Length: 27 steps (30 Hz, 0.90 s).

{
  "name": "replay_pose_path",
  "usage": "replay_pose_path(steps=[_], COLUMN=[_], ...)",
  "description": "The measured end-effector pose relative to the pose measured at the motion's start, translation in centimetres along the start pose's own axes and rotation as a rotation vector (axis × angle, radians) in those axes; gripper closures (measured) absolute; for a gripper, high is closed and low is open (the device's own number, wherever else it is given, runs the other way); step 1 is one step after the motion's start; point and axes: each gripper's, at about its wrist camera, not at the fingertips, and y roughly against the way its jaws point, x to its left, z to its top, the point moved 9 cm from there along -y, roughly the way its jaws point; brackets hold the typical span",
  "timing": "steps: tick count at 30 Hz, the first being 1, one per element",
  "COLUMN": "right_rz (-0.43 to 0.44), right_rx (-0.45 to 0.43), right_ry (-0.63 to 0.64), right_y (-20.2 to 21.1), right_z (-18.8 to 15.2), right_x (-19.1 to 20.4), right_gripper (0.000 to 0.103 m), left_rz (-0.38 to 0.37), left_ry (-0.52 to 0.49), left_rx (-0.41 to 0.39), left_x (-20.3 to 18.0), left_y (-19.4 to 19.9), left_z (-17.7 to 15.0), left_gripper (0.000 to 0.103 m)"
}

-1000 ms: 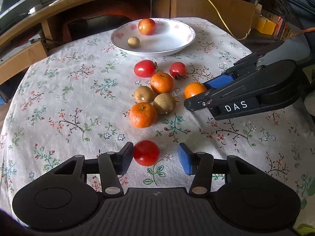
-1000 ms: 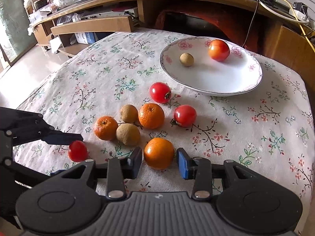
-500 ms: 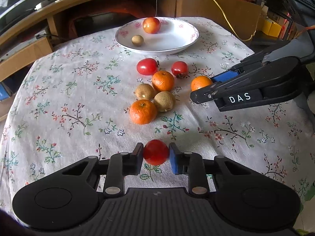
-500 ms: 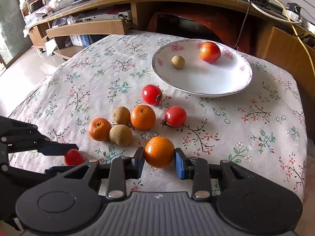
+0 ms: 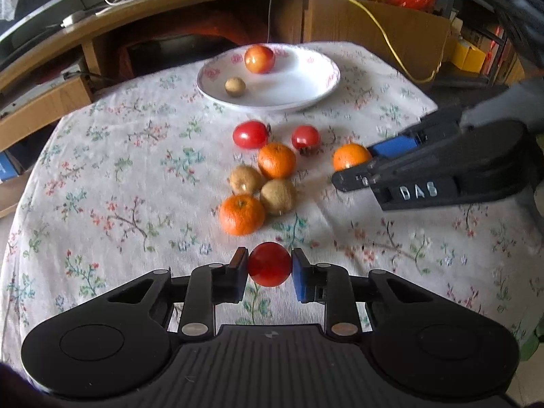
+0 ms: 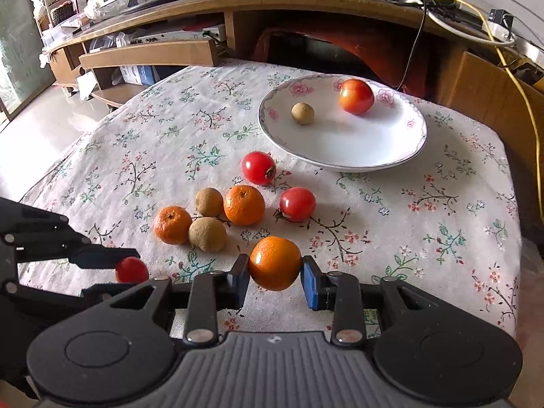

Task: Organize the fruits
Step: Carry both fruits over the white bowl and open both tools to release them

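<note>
My left gripper point(image 5: 269, 267) is shut on a small red tomato point(image 5: 269, 263), held just above the flowered tablecloth point(image 5: 119, 176). My right gripper point(image 6: 274, 270) is shut on an orange mandarin point(image 6: 274, 262); from the left wrist view that mandarin point(image 5: 351, 156) shows at the tip of the right gripper. Between them lie two mandarins point(image 6: 243, 204) point(image 6: 172, 224), two brown fruits point(image 6: 207, 234) and two red tomatoes point(image 6: 258, 167) point(image 6: 297, 203). A white plate point(image 6: 374, 156) at the far side holds a red-orange fruit point(image 6: 355, 96) and a small brown fruit point(image 6: 302, 113).
The round table drops away at its edges on all sides. A wooden desk point(image 6: 306, 6) with cables and a yellow wire point(image 6: 523, 95) stands right behind the plate. Low shelves point(image 6: 146, 56) stand at the back left.
The left gripper's jaws closed onto the red tomato, which now hangs off the cloth. The right gripper's jaws tightened on the mandarin and lifted it slightly.
</note>
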Motion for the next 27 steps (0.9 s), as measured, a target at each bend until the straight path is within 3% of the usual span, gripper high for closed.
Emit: replay_pose_path(steps=[16,27], right_rz=[-0.023,-0.065], right_rx=[-0.063,-0.091], right_ry=[-0.033,-0.079], right_y=[0.8,-0.2], right_z=[2.8,5.8], right_x=[-1.7,-4.9], right_gripper=[0.071,0.07], left_rz=[0.017,0.017], left_ry=[0.038,0.054], left_rx=[-0.101,-0.111], left_x=[0.9,1.2], left_y=[-1.3,-4.4], left_z=[7.3,11.5], left_gripper=[0.069,0.069])
